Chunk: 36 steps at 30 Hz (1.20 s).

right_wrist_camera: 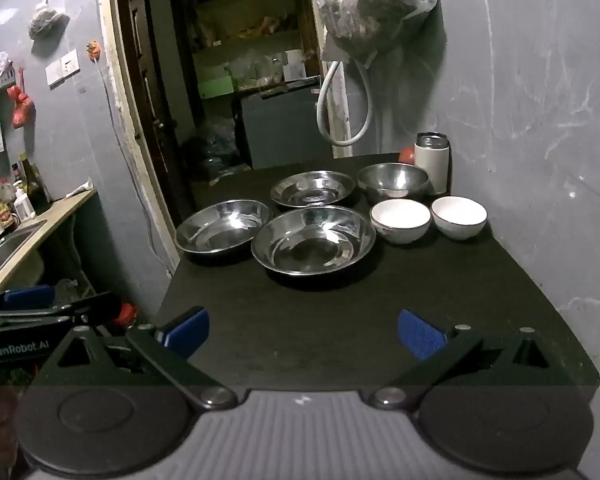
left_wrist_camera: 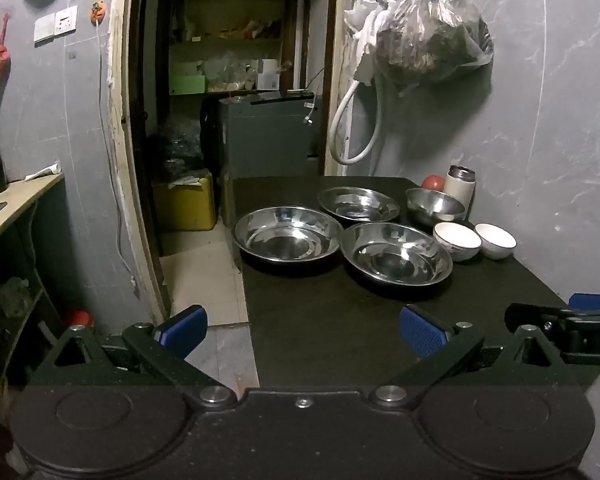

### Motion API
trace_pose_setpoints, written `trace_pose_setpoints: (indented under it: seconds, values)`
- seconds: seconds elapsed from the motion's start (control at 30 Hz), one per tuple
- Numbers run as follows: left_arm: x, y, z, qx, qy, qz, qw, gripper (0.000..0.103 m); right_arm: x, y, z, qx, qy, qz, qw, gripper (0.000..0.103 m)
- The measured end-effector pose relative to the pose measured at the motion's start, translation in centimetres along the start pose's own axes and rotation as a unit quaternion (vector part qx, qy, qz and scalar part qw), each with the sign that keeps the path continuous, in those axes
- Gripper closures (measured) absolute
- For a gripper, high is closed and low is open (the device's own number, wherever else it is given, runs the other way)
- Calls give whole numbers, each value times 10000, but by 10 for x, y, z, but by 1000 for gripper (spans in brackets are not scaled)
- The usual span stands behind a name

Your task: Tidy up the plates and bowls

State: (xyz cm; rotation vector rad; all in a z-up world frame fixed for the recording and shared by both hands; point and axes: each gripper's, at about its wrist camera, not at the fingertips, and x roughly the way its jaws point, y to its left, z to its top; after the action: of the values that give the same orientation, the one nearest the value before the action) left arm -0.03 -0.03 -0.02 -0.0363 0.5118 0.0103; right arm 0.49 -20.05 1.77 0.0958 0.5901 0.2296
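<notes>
The dark table carries all the tableware and stands against the grey wall, beside an open doorway.

Three shallow steel plates form the largest group. The near steel plate sits closest to the table's front edge. The left steel plate lies just beside it at the table's left edge. The far steel plate lies behind both, close to the near one.

The steel bowl stands to the right of the far steel plate, in front of a white flask with a red fruit next to it.

Two white bowls stand right of the near steel plate. The left white bowl is just beside that plate's rim; the right white bowl stands just beside the left white bowl, nearest the wall.

The left gripper is spread wide and holds nothing. It hovers over the table's front left corner, one blue pad over the floor, with the left steel plate directly ahead and well apart.

The right gripper is likewise spread wide and empty. It hovers over the table's front edge, with the near steel plate straight ahead and well apart; all the tableware lies beyond its fingertips.
</notes>
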Motion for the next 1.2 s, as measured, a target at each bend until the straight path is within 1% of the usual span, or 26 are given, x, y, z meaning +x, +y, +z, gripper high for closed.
trace_pose_setpoints:
  seconds: [0.37,0.43,0.5,0.57,1.2]
  values:
    - [-6,4,5,-78,13,41,10000,1,-16,16,-6,-18,-9,-5,10000,0]
    - [-7,4,5,-81,10,24,10000,1,-6,14,-2,-19,32,-5,10000,0]
    - [-8,4,5,-69,34,5,10000,1,-6,14,-2,-25,35,-5,10000,0]
    - [-7,11,3,-68,26,-31,10000,1,-6,17,-1,-38,38,-13,10000,0]
    - [-12,11,7,-79,-34,-53,9999,1,-12,22,3,-105,-18,-70,9999,0]
